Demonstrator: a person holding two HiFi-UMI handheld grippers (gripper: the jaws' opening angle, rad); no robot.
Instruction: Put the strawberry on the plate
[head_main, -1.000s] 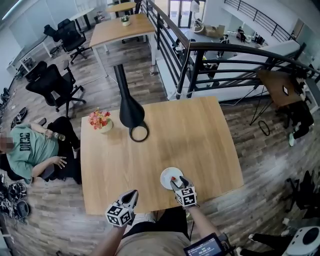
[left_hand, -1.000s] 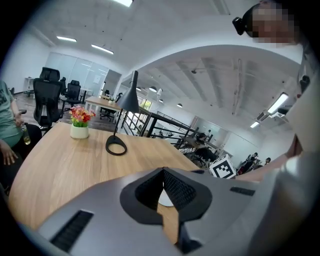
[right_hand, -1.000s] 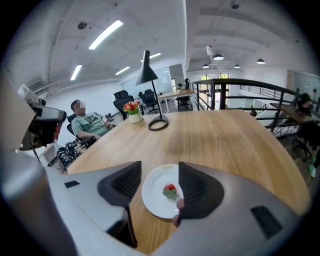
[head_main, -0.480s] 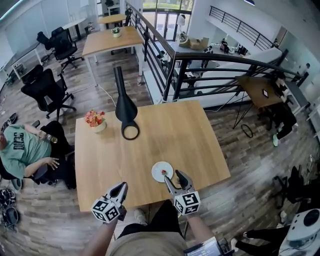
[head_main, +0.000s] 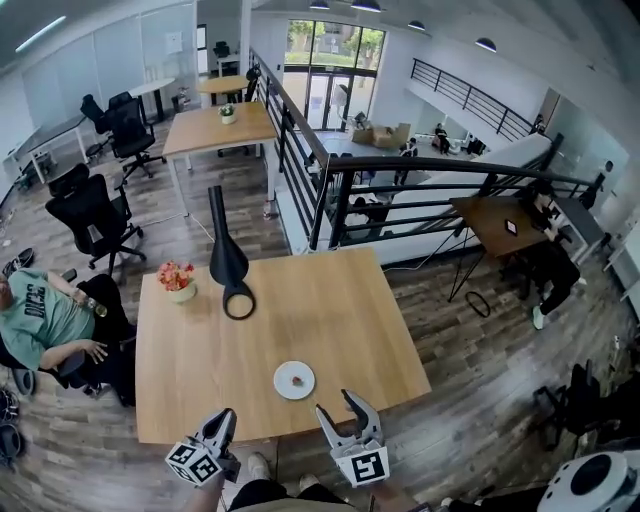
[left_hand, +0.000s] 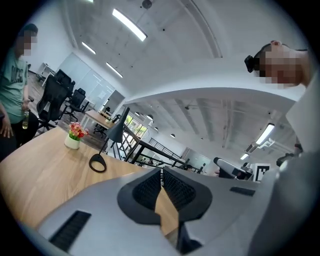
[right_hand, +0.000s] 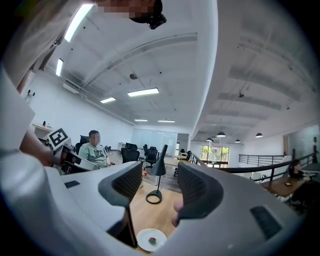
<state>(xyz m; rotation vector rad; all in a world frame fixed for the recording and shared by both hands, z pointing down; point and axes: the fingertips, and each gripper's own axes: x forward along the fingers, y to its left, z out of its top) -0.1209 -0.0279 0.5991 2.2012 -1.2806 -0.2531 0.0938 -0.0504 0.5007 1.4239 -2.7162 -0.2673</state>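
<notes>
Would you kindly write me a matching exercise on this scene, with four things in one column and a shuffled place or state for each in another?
Things:
1. strawberry
2. lamp
3. left gripper
4. right gripper

Places or states:
a. jaws apart, nothing between them
b. on the white plate
c. jaws together
d. black, standing on the far part of the table

Pairs: 1-b, 2-d, 3-c, 4-a

Wooden table (head_main: 340, 320), plate (head_main: 294, 380), black lamp (head_main: 228, 262), flower pot (head_main: 180, 290)
</notes>
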